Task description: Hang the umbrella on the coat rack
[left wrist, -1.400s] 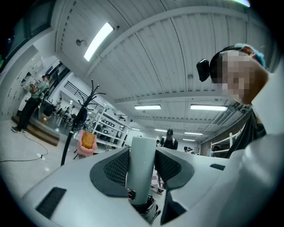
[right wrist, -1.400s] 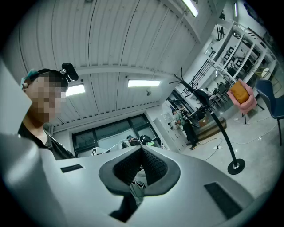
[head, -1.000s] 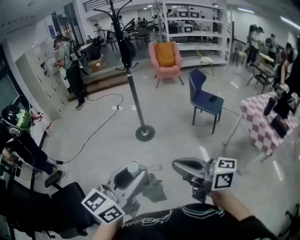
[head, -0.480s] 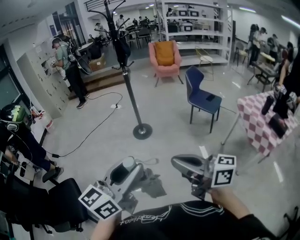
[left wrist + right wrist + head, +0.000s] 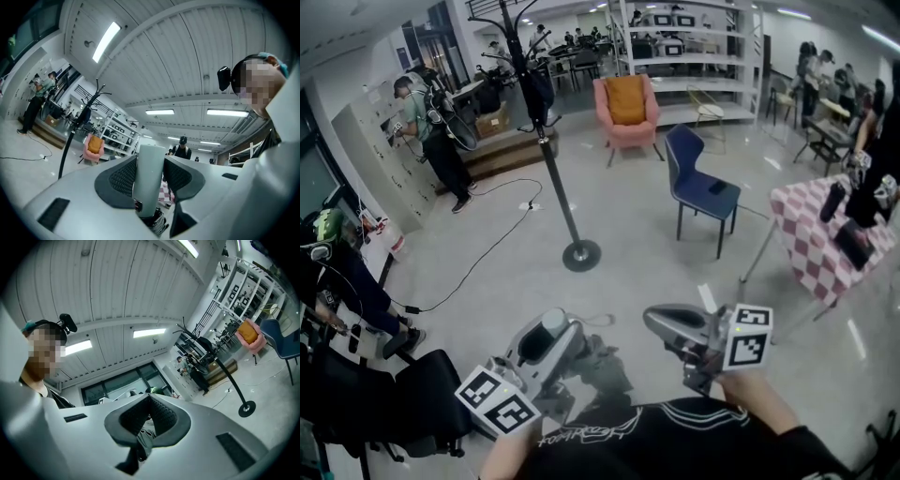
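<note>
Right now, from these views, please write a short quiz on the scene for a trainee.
1. True or false: the umbrella hangs on the rack.
2. What sits between the jaws of the left gripper? A the handle; B a cup; C nothing.
3. Fill in: the chair beside the checked table is ___.
Key: 1 false; 2 A; 3 blue.

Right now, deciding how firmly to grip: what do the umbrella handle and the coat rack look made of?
Umbrella handle: likely plastic, pale grey and matte; it is a smooth, seamless cylinder. Coat rack: probably metal painted black; it has a thin straight pole, slim curved hooks and a flat round base with a dull sheen.
</note>
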Tool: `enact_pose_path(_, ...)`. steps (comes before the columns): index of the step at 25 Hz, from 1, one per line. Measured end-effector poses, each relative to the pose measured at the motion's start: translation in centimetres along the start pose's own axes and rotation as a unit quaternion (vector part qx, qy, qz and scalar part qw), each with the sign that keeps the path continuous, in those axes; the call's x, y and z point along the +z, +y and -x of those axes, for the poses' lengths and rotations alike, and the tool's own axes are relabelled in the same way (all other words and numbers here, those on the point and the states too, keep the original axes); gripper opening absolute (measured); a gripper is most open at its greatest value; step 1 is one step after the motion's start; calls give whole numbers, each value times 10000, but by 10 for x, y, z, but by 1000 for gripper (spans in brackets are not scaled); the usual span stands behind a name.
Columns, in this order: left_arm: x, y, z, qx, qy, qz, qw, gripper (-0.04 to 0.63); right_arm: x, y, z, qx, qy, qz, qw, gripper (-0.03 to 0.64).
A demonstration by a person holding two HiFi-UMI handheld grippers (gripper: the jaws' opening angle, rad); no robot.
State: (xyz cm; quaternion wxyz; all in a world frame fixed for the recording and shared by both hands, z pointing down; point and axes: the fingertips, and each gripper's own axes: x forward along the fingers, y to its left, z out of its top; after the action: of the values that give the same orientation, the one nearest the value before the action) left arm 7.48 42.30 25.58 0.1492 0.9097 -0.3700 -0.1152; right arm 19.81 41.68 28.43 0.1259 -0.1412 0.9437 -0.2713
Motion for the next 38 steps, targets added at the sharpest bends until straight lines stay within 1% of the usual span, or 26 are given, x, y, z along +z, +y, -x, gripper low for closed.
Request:
enact_pose_path(6,-2,21,-14,54,60,39,10000,170,2,-20,-6,-108,-2,-116,9999,14)
enact_pose_path(11,3,55,-32,64,24,140,9999,172,14,-47,-20,-196,-57,-114,9997,14)
enact_pose_path(14,6,83,-46,68,9,181,9998,172,22,-72,-35,-223,-58,-192,9996,12)
enact_pose_path(17,12,118,-60,83,12,244,9997,172,30,-104,-59,-252,8,-243,9994,12)
enact_pose_path(21,23,171,-82,109,19,299,9995,173,45,-150,-99,-177,28,-367,9992,12)
enact_pose_path(26,38,248,-111,238,206,362,9988,176,61,-216,-153,-281,147,-643,9974,12)
enact_pose_path(28,48,277,-121,234,227,288,9991,176,70,-243,-177,-349,192,-728,9966,12)
enact_pose_path(33,73,344,-148,94,98,-29,9999,176,89,-309,-230,-502,356,-716,9955,14)
enact_pose_path(36,84,377,-158,45,75,-143,9999,176,96,-335,-256,-558,417,-710,9950,14)
enact_pose_path(38,87,395,-164,13,77,-123,9999,176,98,-346,-269,-513,418,-729,9951,14)
